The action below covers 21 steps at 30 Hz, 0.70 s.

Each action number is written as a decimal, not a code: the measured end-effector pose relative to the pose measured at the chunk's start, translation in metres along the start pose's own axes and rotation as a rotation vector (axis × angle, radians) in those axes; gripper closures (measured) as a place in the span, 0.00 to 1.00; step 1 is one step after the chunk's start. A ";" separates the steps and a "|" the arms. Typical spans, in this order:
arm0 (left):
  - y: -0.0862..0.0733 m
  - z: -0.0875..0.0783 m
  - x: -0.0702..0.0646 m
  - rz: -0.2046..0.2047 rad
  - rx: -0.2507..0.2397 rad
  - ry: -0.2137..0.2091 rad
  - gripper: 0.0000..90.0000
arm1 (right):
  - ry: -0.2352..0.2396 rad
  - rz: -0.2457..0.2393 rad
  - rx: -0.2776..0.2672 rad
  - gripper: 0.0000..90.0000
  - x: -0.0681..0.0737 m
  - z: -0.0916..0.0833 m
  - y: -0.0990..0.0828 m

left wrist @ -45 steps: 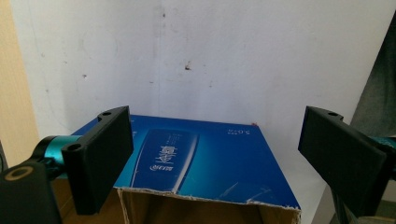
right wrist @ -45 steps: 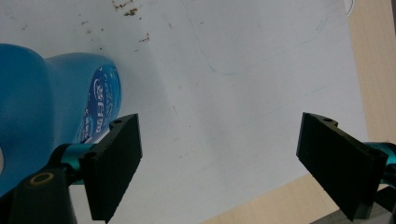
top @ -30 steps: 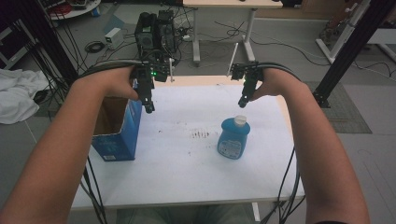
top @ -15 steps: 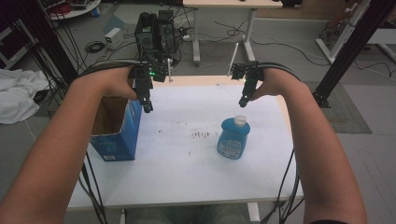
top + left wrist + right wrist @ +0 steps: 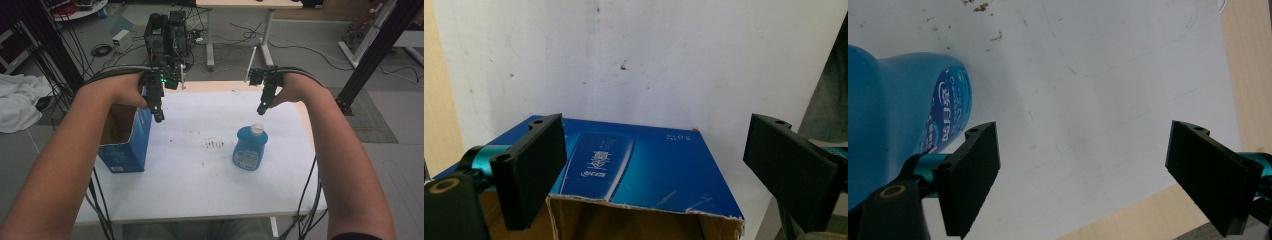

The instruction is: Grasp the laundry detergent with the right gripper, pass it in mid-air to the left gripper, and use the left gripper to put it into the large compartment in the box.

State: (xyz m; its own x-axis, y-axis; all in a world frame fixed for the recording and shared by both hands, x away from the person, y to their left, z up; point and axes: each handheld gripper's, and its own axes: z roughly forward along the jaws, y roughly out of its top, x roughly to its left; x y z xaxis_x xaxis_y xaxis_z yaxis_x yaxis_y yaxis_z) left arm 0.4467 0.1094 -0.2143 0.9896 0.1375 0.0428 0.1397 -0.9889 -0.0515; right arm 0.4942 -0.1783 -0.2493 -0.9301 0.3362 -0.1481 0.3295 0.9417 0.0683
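Left tool: my left tool (image 5: 159, 116) hangs over the far left part of the counter (image 5: 200, 200), just above the blue cardboard box (image 5: 125, 145). Its jaws stand spread wide with nothing between them.

Right tool: my right tool (image 5: 261, 110) hovers above and slightly behind the blue bottle (image 5: 248, 147), jaws also spread wide and holding nothing.

Bottle: it stands upright on the white counter, right of the middle, white cap (image 5: 257, 129) on top. In the right gripper view its blue body (image 5: 898, 115) sits off to the left of the jaws, not between them.

Box: it stands at the counter's left edge with its top torn open; in the left gripper view the blue printed wall (image 5: 634, 165) and ragged rim lie directly below the jaws.

Step in hand: I judge I am lining up to take the bottle, likely to put it in the box.

Risk, offset: since the bottle sits to one side of the right tool's gap, coming straight down could land a jaw on the cap or shoulder and tip the bottle over.

Risk, grip: the body looks smooth and rounded, so a pinch high on the neck may let it swing or slip.

Risk, box: the box looks light and close to the edge; a nudge from the left tool could push it off.

Marks: dark specks (image 5: 215, 145) lie mid-counter, no obstacle.
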 end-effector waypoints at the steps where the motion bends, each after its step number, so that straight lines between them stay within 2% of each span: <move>1: 0.000 0.000 0.000 0.000 0.000 0.000 0.11 | -0.006 0.000 0.002 0.15 0.000 0.000 0.000; 3: 0.000 0.001 -0.001 -0.002 0.003 -0.005 0.11 | 0.002 0.009 -0.001 0.15 0.001 -0.001 0.000; 6: 0.002 0.001 -0.004 0.001 0.005 -0.003 0.11 | 0.007 -0.006 -0.031 0.15 0.000 -0.005 -0.001; 7: 0.002 0.001 -0.005 0.003 0.003 -0.003 0.11 | 0.007 0.004 -0.053 0.15 0.001 -0.007 -0.002; 10: 0.003 0.001 -0.007 0.006 0.007 0.001 0.11 | 0.036 0.019 -0.169 0.15 0.000 -0.012 -0.004; 11: 0.003 0.001 -0.007 0.006 0.007 0.001 0.11 | 0.035 0.029 -0.197 0.15 0.000 -0.014 -0.004; 12: 0.003 0.001 -0.008 0.008 0.005 0.003 0.11 | 0.035 0.029 -0.197 0.15 0.000 -0.014 -0.004; 13: 0.004 0.000 -0.010 0.014 0.004 0.004 0.11 | 0.039 0.038 -0.277 0.15 0.001 -0.016 -0.005; 16: 0.004 -0.003 -0.014 0.020 -0.004 0.011 0.11 | 0.039 0.064 -0.381 0.15 0.001 -0.020 -0.006; 19: 0.004 -0.004 -0.017 0.026 -0.006 0.015 0.11 | 0.026 0.115 -0.496 0.15 0.002 -0.023 -0.010; 20: 0.004 -0.004 -0.019 0.028 -0.006 0.017 0.11 | 0.026 0.115 -0.496 0.15 0.002 -0.023 -0.010; 21: 0.004 -0.005 -0.021 0.029 -0.005 0.014 0.11 | 0.008 0.158 -0.579 0.15 0.001 -0.024 -0.015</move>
State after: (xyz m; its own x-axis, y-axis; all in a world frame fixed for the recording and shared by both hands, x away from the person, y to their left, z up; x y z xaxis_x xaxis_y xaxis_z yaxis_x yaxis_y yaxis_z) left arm 0.4267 0.1027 -0.2104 0.9926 0.1081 0.0558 0.1108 -0.9927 -0.0476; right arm 0.4840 -0.1925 -0.2269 -0.8791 0.4689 -0.0856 0.3235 0.7188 0.6153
